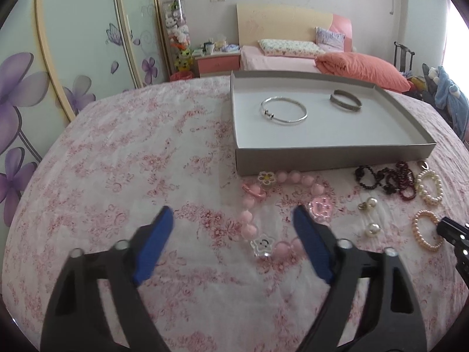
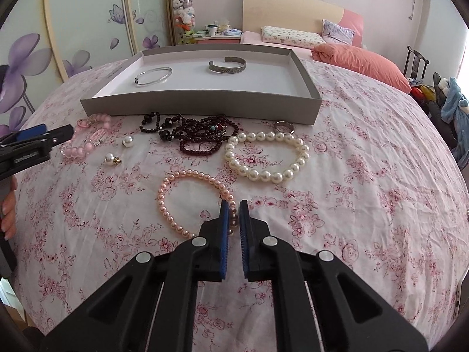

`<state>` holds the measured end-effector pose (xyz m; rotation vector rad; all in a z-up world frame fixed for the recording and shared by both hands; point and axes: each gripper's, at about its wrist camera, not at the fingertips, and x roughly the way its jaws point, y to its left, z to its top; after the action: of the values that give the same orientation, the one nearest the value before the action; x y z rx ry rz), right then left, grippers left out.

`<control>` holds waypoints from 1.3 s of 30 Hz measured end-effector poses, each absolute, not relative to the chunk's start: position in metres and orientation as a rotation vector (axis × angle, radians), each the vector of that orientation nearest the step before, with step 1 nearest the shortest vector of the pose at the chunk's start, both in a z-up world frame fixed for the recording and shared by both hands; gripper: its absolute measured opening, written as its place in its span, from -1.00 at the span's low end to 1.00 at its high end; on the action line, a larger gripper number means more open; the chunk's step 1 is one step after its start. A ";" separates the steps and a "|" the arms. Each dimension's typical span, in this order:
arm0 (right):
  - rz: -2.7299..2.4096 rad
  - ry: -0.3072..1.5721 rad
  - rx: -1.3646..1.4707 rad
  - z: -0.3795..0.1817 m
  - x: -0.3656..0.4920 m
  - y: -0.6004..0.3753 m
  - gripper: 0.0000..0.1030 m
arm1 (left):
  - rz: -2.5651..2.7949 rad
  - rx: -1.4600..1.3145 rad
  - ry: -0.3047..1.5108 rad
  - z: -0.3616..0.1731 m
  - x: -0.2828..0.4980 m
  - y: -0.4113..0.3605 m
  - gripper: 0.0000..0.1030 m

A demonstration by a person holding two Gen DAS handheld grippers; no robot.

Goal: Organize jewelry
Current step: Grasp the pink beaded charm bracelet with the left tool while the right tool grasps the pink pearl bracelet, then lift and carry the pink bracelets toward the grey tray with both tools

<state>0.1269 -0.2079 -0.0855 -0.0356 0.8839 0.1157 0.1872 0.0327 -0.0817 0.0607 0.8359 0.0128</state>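
Right wrist view — right gripper (image 2: pixel 233 205) narrow, jaws nearly closed on pink pearl bracelet (image 2: pixel 181 202) at its near-right edge; grip uncertain. Risk: beads slip out, or cloth pinched too. Left gripper (image 1: pixel 233 214) wide over pink bead bracelet (image 1: pixel 281 205), in front of tray (image 1: pixel 322 158).

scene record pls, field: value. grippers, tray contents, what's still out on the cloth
left gripper: open, over the pink bead necklace
right gripper: nearly shut around the pink pearl bracelet; firm grip unclear
tray: grey, holds silver bangle and cuff
on cloth: white pearl bracelet, dark beads, two pearl earrings, ring
surface: floral cloth
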 end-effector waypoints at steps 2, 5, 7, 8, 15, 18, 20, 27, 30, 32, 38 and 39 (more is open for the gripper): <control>0.117 0.884 -0.034 -0.086 0.127 -0.209 -0.84 | 0.006 0.052 0.865 -0.087 0.194 0.034 0.31; 0.120 0.885 -0.027 -0.086 0.126 -0.209 -0.84 | -0.007 0.038 0.910 -0.094 0.201 0.034 0.12; 0.122 0.885 -0.023 -0.086 0.126 -0.210 -0.84 | -0.009 0.031 0.909 -0.094 0.201 0.035 0.04; 0.123 0.885 -0.021 -0.085 0.126 -0.210 -0.84 | -0.009 0.031 0.909 -0.094 0.201 0.035 0.04; 0.124 0.886 -0.017 -0.085 0.125 -0.210 -0.83 | -0.035 0.048 0.911 -0.093 0.199 0.025 -0.35; 0.126 0.886 -0.008 -0.086 0.124 -0.211 -0.84 | -0.033 0.059 0.906 -0.092 0.198 0.023 -0.70; 0.130 0.886 0.007 -0.086 0.124 -0.213 -0.85 | -0.035 0.056 0.906 -0.092 0.197 0.023 -0.73; 0.153 0.866 0.075 -0.083 0.123 -0.221 -0.87 | -0.041 0.028 0.896 -0.088 0.190 0.032 -0.74; 0.168 0.833 0.098 -0.076 0.121 -0.222 -0.87 | -0.054 0.000 0.864 -0.081 0.182 0.038 -0.74; 0.179 0.802 0.116 -0.068 0.118 -0.222 -0.87 | -0.063 -0.019 0.844 -0.075 0.177 0.040 -0.74; 0.232 0.727 0.163 -0.049 0.115 -0.218 -0.88 | -0.104 -0.077 0.770 -0.056 0.162 0.044 -0.74; 0.243 0.715 0.173 -0.046 0.114 -0.217 -0.88 | -0.111 -0.083 0.760 -0.053 0.160 0.043 -0.74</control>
<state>0.1141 -0.2170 -0.0463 0.1730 0.7150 0.2428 0.1597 0.0432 -0.0530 -0.0834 0.7604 -0.1109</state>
